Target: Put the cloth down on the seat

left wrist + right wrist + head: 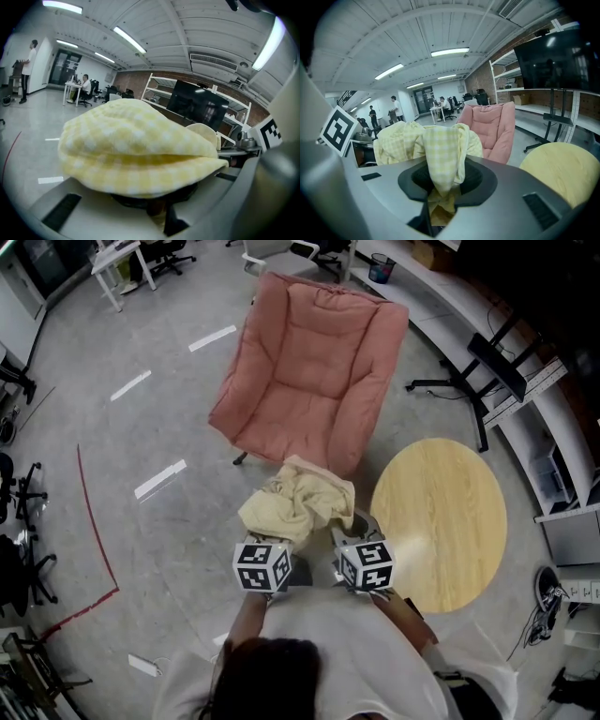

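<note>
Grey concrete floor [141, 437] with white tape marks [160, 479] and a red line [94, 531]. Round wooden table [439, 521]. Brick wall [479, 77], white shelving [502, 70], dark screen [555, 61], ceiling strip lights [450, 51].

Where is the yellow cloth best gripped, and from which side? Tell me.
Probably where it is held now: its near edge, from the person's side. The cloth is a loose bunch, so the left gripper and right gripper each pinch a gathered fold, leaving the bulk ahead, toward the pink chair.

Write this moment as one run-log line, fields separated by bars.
step: carry | cloth: bunched, gripped by left gripper and right gripper | pink armchair: ahead, bare | cloth placed: no
</note>
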{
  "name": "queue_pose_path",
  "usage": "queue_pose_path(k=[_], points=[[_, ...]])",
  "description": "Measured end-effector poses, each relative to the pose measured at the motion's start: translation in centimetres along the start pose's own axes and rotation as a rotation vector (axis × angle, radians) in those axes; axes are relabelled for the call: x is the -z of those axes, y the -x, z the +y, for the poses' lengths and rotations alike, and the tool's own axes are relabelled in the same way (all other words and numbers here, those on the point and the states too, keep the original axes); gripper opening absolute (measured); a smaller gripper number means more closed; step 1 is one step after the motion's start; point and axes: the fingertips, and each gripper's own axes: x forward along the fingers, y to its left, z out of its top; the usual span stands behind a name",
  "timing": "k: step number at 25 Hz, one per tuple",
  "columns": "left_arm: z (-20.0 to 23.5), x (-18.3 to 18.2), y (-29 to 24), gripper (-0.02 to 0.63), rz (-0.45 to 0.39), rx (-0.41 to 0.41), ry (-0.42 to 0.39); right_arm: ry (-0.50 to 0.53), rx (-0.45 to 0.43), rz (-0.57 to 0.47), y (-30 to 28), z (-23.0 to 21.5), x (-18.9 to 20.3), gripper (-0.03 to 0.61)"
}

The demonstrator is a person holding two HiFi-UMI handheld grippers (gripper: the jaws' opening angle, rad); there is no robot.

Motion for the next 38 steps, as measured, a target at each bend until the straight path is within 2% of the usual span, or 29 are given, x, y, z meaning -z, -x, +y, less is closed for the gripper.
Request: queue_pose_path(k=[9,17,22,27,38], points=[[4.0,-2.4,-1.6,0.06,0.029,0.038,-0.025,-0.033,0.054,0.0,-4.0,1.2,-1.6,0.11],[5.2,-4.0,-4.0,0.06,0.035,0.063,-0.02,-0.053,0.084,-0.02,-6.2,0.1,-3.1,0.11],[4.7,-5.1,-5.8,0.06,0.04,0.056,-0.053,-0.055,0.079,-0.021,-7.0,-2.0,-3.9,0.111],[5.5,-6.6,-8.4,0.06,0.044,0.034,-0.082,-0.066,0.059,-0.023,-10.1,-3.9,-5.3,0.112],[8.8,-11.7,-17.2,0.06,0.061,-0.004,-0.035,-0.07,0.019,0.007,-18.4,-9.5,-9.9,0.112]])
